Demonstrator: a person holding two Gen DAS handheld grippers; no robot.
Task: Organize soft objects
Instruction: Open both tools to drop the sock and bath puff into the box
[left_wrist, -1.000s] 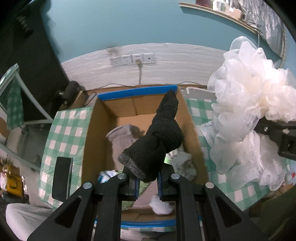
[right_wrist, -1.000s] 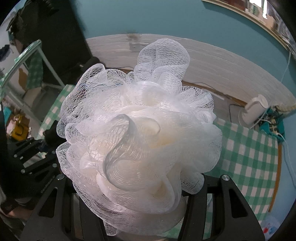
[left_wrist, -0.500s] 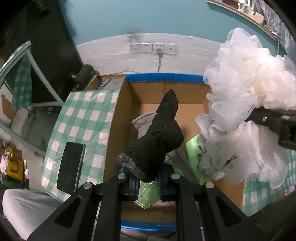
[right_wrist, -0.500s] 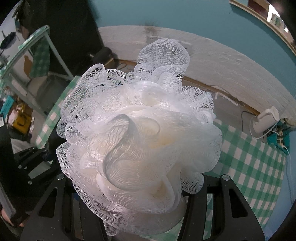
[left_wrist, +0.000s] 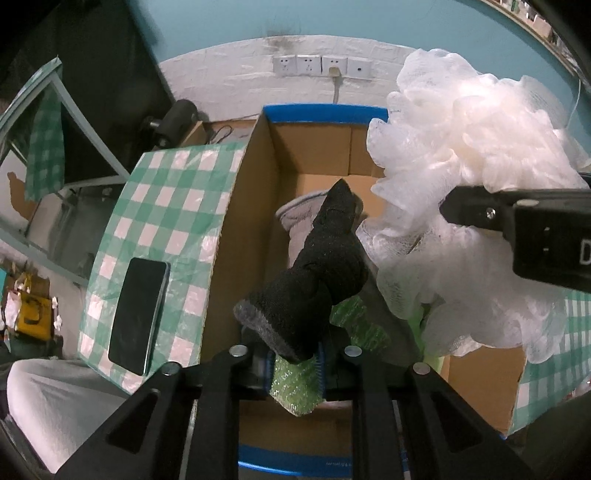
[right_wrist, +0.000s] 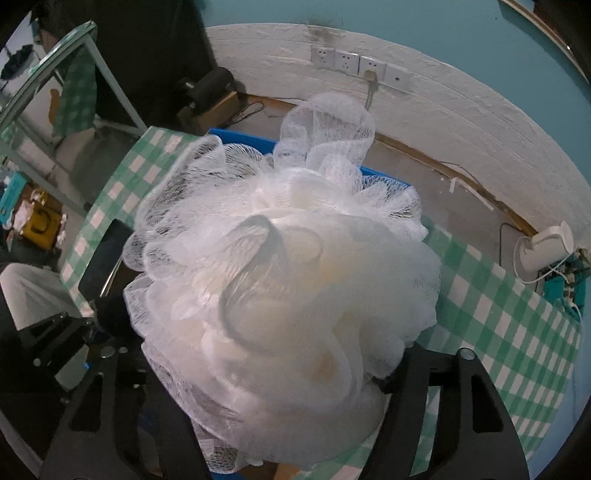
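Observation:
A knotted black sock (left_wrist: 325, 273) stands up from my left gripper (left_wrist: 295, 363), whose jaws are opening with the cuff still between the pads. It hangs over the open cardboard box (left_wrist: 255, 206) with blue-taped rims. A white mesh bath loofah (right_wrist: 288, 288) fills my right gripper (right_wrist: 277, 387); those jaws are opening too, and the puff still bulges against both fingers. In the left wrist view the loofah (left_wrist: 461, 155) hovers over the box's right side, with a right finger (left_wrist: 517, 218) pressed into it.
Inside the box lie a grey cloth (left_wrist: 303, 218) and a green glittery sponge (left_wrist: 295, 387). A black phone (left_wrist: 138, 314) rests on the green-checked tablecloth (left_wrist: 166, 206) left of the box. A person's light trouser leg (left_wrist: 48, 398) is at the lower left. A white device (right_wrist: 543, 247) stands far right.
Both grippers have moved over the box and sunk toward it. The right fingers stand wider apart and the loofah has puffed out. The sock's pose in the left jaws is unchanged.

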